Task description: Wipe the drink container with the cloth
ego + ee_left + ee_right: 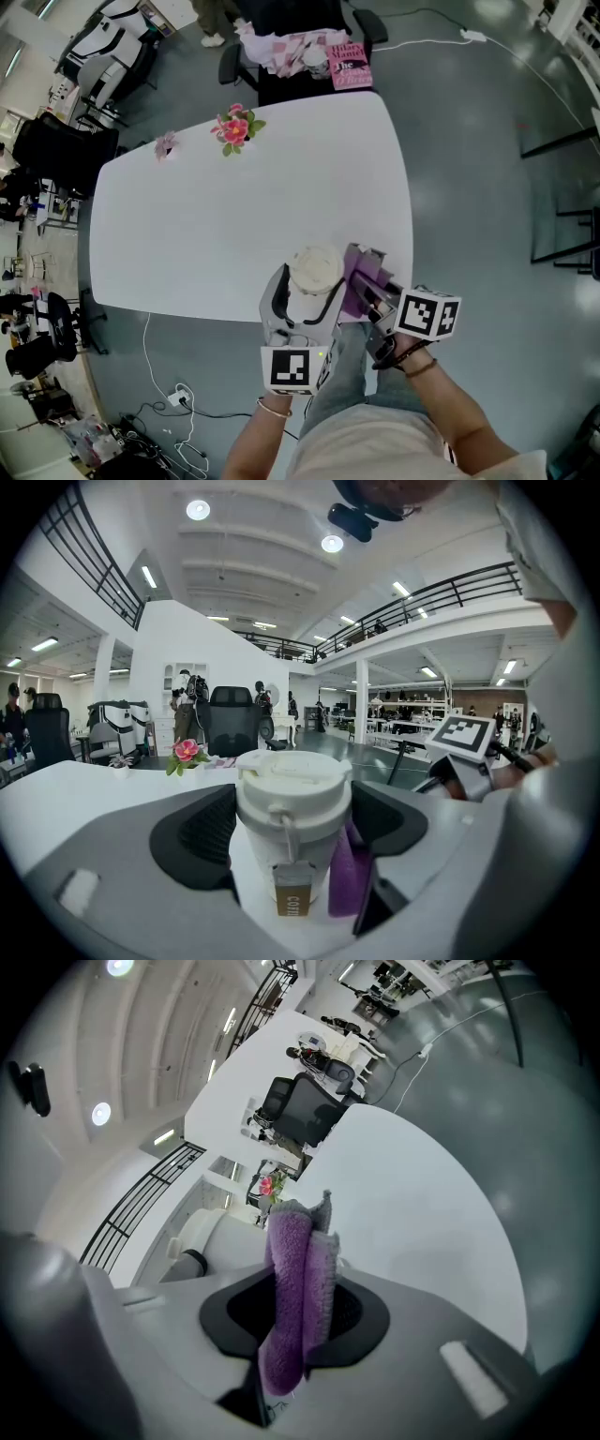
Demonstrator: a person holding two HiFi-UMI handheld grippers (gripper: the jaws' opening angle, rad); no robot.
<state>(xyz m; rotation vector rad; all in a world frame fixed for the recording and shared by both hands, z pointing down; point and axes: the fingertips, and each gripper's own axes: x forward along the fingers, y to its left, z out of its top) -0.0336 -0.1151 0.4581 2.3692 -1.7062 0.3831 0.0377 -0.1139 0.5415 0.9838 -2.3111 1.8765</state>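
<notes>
Head view: purple cloth touches coffee cup right side
Left gripper: clamps upright coffee cup
Right gripper: pinches purple cloth

The left gripper and right gripper have smooth light-grey shells. Each carries a white cube printed with black square markers, the left cube and the right cube. Black ribbed pads line the jaws. A small green light glows by the left cube. The person wears a pale beige top, grey-blue trousers, a thin bracelet on the left wrist and dark bands on the right.
</notes>
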